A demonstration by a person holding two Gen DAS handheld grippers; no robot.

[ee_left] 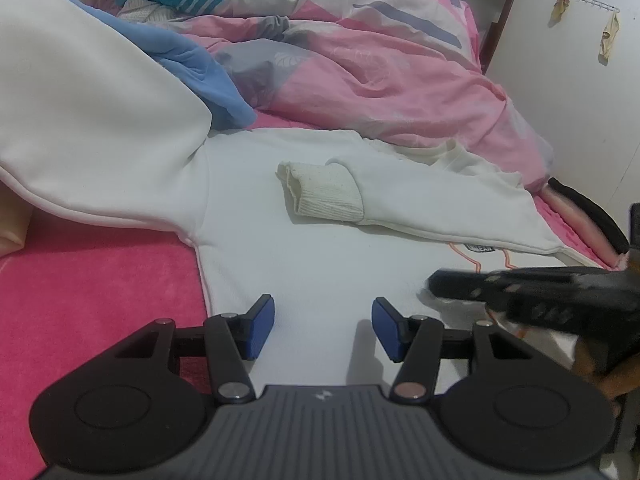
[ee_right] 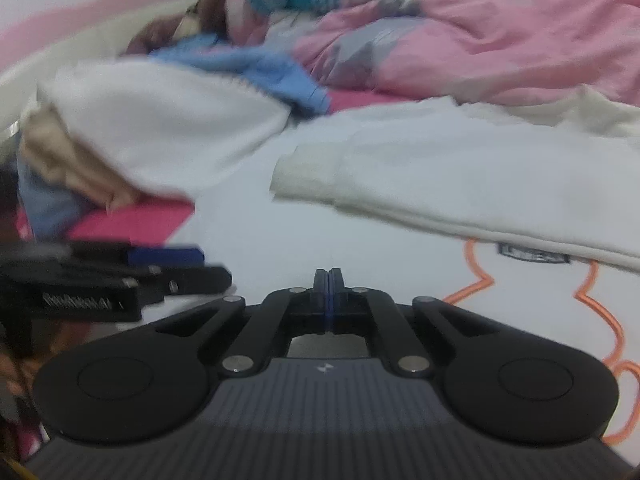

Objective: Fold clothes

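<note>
Across a pink bed sheet [ee_left: 92, 300] lies a soft white cotton sweatshirt [ee_left: 304, 248], one sleeve with ribbed cuff [ee_left: 324, 196] folded over its chest. It looks light and limp, best pinched at hem or shoulder seam. The left gripper [ee_left: 323, 330] hovers half open and empty; the right gripper [ee_right: 328, 280] is closed, seemingly on nothing, though blur hinders.

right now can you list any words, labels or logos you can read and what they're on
Dark label printed on the white sweatshirt, beside its orange outline drawing: lettering shows, half covered by the folded sleeve, too blurred to read.
White embossed lettering on the side of the left claw: blurred, unreadable.
Small pale logo on the right claw's grey body: a symbol, no letters.
</note>
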